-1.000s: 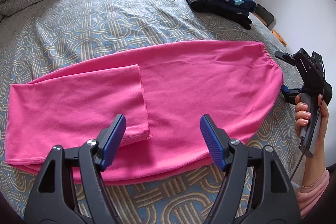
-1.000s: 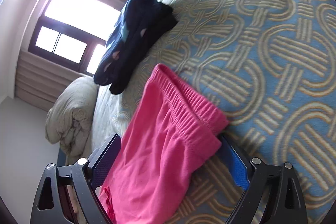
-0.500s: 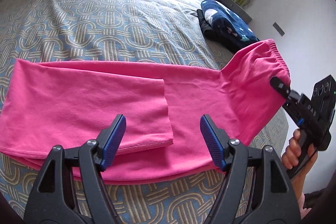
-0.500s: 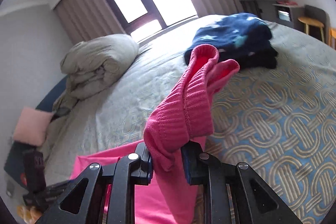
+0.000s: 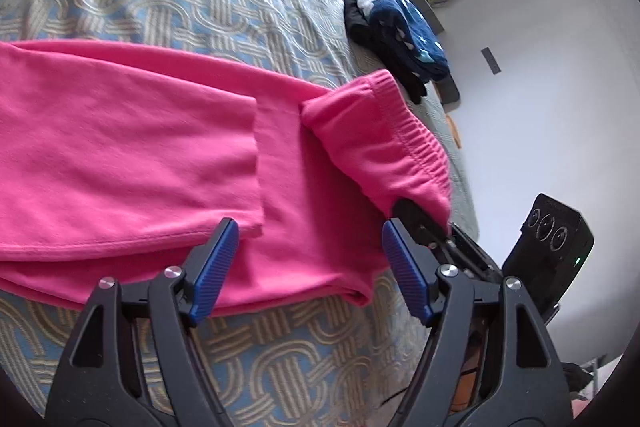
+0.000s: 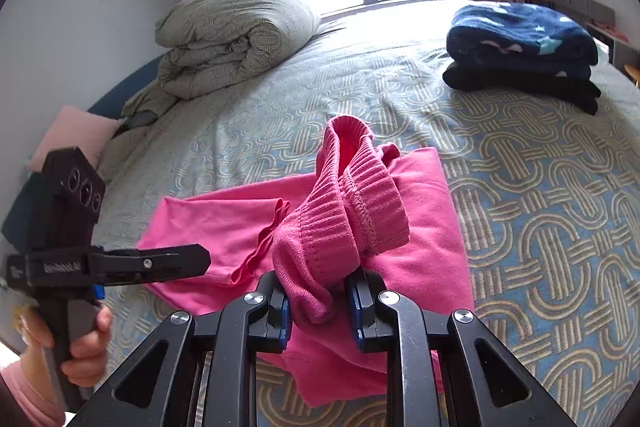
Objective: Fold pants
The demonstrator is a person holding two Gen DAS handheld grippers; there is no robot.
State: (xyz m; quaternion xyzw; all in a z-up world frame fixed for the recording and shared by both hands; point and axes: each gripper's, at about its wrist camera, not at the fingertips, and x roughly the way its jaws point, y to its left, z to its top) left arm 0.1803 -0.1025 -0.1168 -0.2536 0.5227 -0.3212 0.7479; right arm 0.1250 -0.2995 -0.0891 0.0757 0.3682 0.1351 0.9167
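Pink pants (image 5: 132, 163) lie across the patterned bed, with a leg end folded back over the middle. My right gripper (image 6: 318, 303) is shut on the ribbed waistband (image 6: 340, 211) and holds it lifted and doubled back over the pants' body. In the left wrist view the right gripper (image 5: 416, 215) pinches the waistband (image 5: 400, 147) at the right. My left gripper (image 5: 308, 267) is open and empty, just above the near edge of the pants. It also shows in the right wrist view (image 6: 192, 261), at the left.
A stack of folded navy and black clothes (image 6: 524, 47) sits at the far right of the bed. A rolled grey duvet (image 6: 236, 35) lies at the head, with a pink pillow (image 6: 72, 135) beside it. The bed's edge runs along the right (image 5: 468, 195).
My right gripper closed on the waistband, lifted it off the bed and carried it leftward over the pants. The left gripper stayed open near the pants' near edge.
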